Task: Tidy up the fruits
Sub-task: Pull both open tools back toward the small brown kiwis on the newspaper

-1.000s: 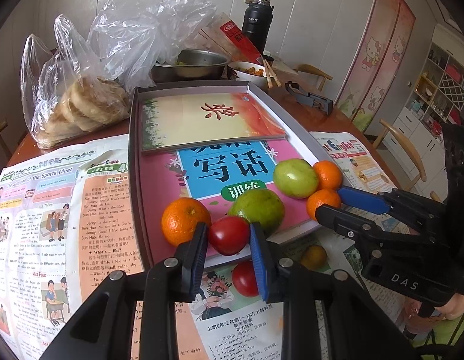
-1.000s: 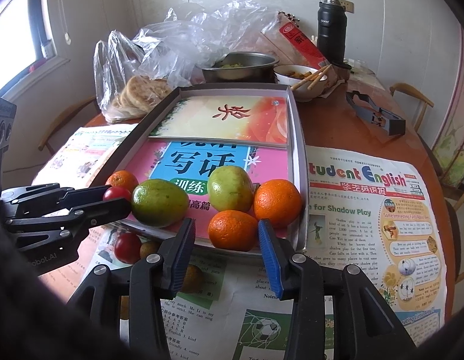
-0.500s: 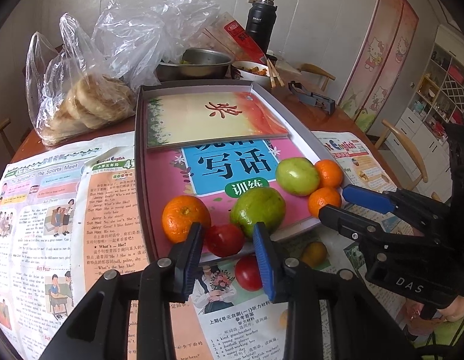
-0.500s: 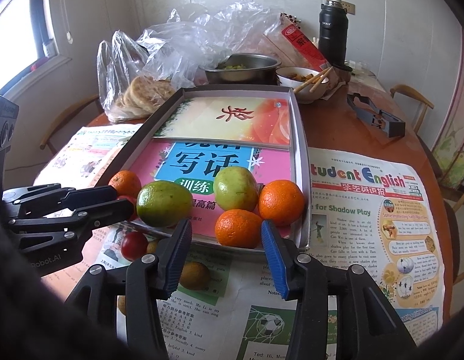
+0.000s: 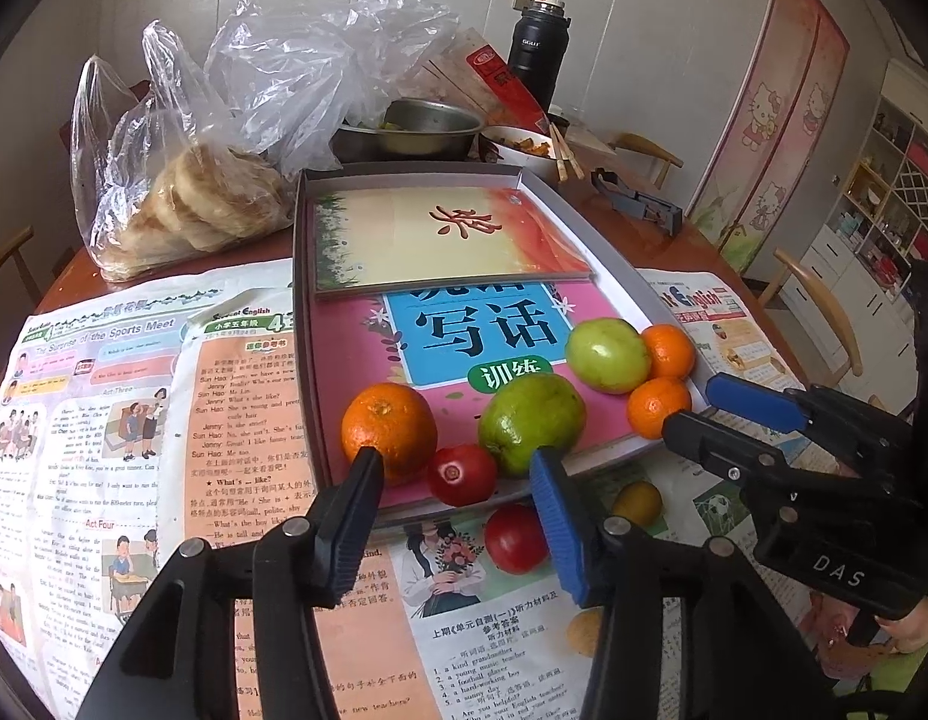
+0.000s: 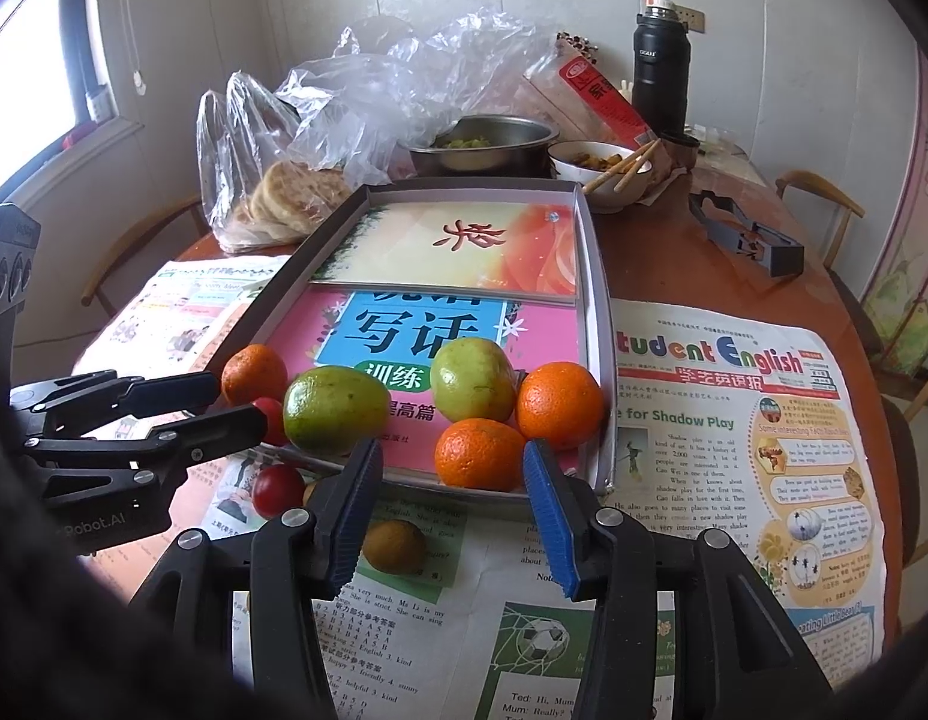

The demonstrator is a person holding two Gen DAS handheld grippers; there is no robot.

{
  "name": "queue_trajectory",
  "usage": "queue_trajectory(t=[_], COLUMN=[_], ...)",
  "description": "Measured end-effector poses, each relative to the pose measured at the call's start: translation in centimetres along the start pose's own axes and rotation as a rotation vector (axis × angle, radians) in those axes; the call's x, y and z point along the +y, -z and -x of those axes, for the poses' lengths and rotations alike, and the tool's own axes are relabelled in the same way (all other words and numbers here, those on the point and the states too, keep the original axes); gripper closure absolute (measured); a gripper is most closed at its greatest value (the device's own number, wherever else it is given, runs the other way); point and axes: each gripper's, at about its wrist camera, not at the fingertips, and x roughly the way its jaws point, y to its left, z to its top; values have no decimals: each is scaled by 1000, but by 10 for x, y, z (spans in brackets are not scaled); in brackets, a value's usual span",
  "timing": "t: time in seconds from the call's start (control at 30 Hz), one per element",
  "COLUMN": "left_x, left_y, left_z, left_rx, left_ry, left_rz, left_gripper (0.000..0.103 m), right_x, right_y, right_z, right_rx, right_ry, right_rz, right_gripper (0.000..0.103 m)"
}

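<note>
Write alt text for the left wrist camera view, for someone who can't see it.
The open left gripper faces a small red fruit at the near edge of a shallow tray that also holds three oranges and two green fruits on books. Another red fruit lies on newspaper below; the right gripper enters from the right.

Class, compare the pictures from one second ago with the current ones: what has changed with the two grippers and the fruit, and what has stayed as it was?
The left gripper has opened and drawn back, releasing the red tomato, which now rests at the tray's near edge. The right gripper has also backed slightly off the front orange, still open. The other fruit in the tray, and the pieces on the newspaper, have stayed put.
</note>
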Motion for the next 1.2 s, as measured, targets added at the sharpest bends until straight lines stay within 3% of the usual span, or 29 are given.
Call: queue_trajectory(t=[0.13,0.2,0.53,0.93,1.2], left_x=[0,0,8,10,1], left_y=[-1,-1,-3,4,12], left_z=[7,10,27,42,40], left_rx=[-17,-25,-61,-73,-48], left_ry=[4,4,-13,-4,3], left_rz=[2,4,41,48,26], left_gripper=[47,46,29,24,13], right_x=[0,1,3,15,17], right_y=[0,0,1,11,19], right_z=[2,4,14,21,18], right_rx=[-3,-8,-25,-10,15], right_ry=[1,0,-6,-33,-40], right_rz=[-2,-2,-5,30,34], right_gripper=[51,46,45,44,38])
